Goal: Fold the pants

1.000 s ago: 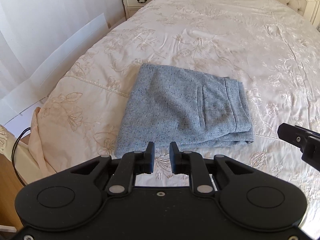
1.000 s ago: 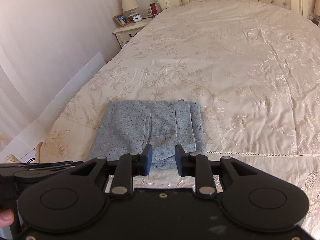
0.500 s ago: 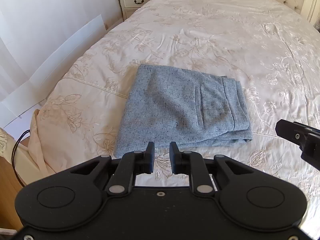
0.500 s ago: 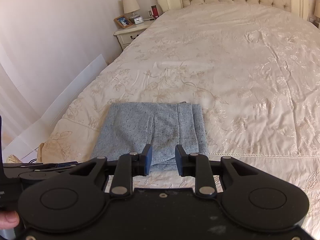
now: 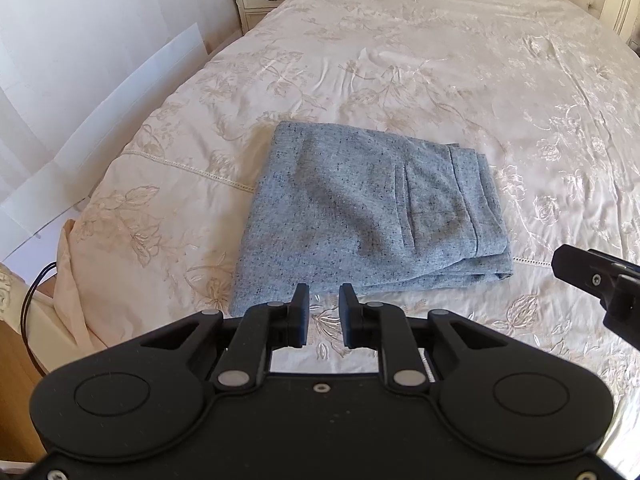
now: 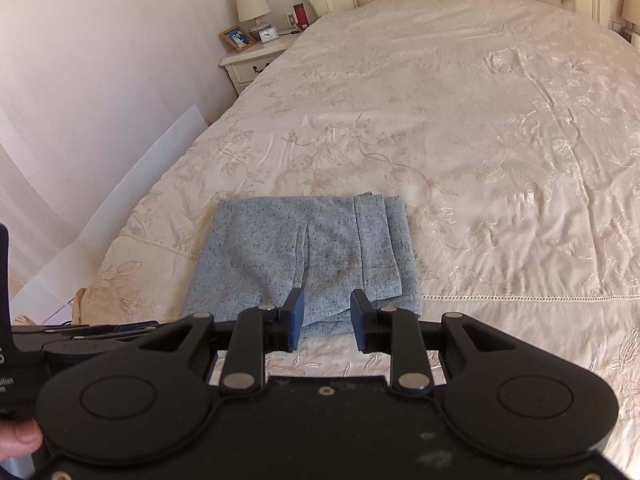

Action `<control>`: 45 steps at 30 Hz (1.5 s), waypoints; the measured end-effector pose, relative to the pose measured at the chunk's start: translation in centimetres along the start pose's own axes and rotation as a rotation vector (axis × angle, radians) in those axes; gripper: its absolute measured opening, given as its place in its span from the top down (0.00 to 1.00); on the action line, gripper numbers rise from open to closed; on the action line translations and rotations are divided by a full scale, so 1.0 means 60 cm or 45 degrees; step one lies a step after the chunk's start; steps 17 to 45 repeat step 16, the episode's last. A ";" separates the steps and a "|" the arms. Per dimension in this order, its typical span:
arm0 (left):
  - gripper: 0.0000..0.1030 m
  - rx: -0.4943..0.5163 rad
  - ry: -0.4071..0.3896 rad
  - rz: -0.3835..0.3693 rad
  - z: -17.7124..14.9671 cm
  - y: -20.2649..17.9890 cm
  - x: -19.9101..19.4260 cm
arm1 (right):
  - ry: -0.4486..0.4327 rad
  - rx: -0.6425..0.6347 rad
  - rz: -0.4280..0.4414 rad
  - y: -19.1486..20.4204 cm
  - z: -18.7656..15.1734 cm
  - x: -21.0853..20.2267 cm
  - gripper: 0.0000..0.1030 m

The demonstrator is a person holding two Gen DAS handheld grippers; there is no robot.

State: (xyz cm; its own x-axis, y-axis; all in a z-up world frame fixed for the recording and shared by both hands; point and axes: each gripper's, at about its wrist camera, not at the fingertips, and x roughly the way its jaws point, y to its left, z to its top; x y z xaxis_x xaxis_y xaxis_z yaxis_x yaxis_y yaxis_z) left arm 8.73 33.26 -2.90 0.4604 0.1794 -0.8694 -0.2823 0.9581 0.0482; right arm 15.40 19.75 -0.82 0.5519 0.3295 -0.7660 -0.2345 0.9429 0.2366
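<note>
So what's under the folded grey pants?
The pants lie on the cream embroidered bedspread, across its lace seam line. Folded layers show at the near edge; anything between them or beneath is covered.

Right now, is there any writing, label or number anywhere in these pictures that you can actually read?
Black device at the right view's left edge: white letters, cut off, only "...itien" guessable.
Clock on the nightstand: face too small to read.
Red box: unreadable.
Pants, bedspread: no text.
</note>
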 end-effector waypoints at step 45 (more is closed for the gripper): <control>0.75 0.025 0.026 -0.019 0.010 0.015 0.032 | 0.041 0.020 -0.034 0.018 0.000 0.030 0.73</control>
